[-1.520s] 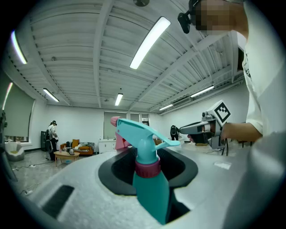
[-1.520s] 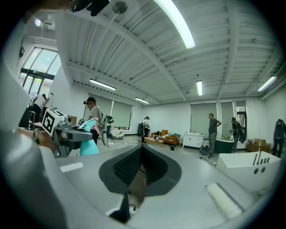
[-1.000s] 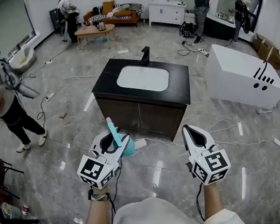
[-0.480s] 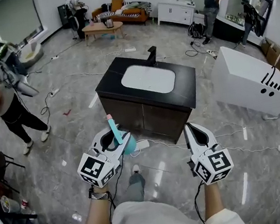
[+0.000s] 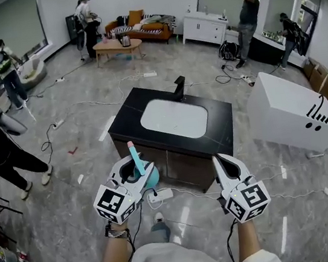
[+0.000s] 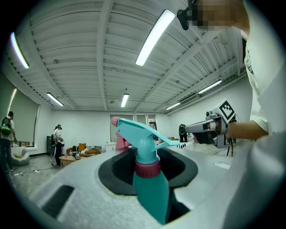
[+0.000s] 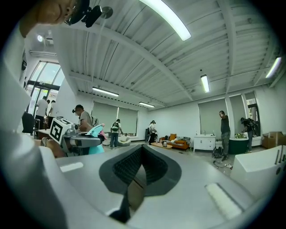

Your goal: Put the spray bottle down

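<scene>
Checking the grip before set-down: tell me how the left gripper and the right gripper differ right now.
The left gripper is shut on the teal spray bottle; the right gripper holds nothing. The left gripper's jaws stand apart around the bottle; the right gripper's meet at the tips. Both are held out side by side.

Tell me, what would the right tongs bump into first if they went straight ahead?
Probably the black sink cabinet: the right tongs point toward its near right corner. Depth and height are hard to judge, so they might just miss it.
</scene>
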Demonstrator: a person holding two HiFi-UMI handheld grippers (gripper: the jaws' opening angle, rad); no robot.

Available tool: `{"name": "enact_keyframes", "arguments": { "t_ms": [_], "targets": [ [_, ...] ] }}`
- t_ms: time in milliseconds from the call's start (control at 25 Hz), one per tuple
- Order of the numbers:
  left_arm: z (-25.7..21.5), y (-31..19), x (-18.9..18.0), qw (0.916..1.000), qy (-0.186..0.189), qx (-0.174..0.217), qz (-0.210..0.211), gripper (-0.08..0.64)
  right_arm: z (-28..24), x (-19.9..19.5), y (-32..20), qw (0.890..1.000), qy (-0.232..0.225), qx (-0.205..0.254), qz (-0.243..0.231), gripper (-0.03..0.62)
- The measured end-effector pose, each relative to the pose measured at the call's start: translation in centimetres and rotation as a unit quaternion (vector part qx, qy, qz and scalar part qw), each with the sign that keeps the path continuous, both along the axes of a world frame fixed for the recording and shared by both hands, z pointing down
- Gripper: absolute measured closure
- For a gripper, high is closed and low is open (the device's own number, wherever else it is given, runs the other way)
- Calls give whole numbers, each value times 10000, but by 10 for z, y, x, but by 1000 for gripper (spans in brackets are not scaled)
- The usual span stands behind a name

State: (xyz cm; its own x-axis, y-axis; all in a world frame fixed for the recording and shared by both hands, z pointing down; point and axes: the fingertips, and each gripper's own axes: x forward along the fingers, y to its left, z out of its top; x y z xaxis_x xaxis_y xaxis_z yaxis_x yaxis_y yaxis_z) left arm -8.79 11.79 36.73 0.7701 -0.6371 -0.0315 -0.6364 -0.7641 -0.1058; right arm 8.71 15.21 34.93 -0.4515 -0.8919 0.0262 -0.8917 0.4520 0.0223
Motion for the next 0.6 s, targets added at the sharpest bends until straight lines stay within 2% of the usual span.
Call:
{"name": "enact_keyframes", "arguments": {
  "t_ms": [360, 600],
  "targets": [
    [-10, -116, 2, 9999, -59, 0, 152, 414, -25, -5, -110, 9995, 62, 290, 90, 586],
    [-9, -173, 1, 9996, -61, -30, 290, 414, -18, -12, -163, 9999, -104, -9, 3, 586]
  ]
}}
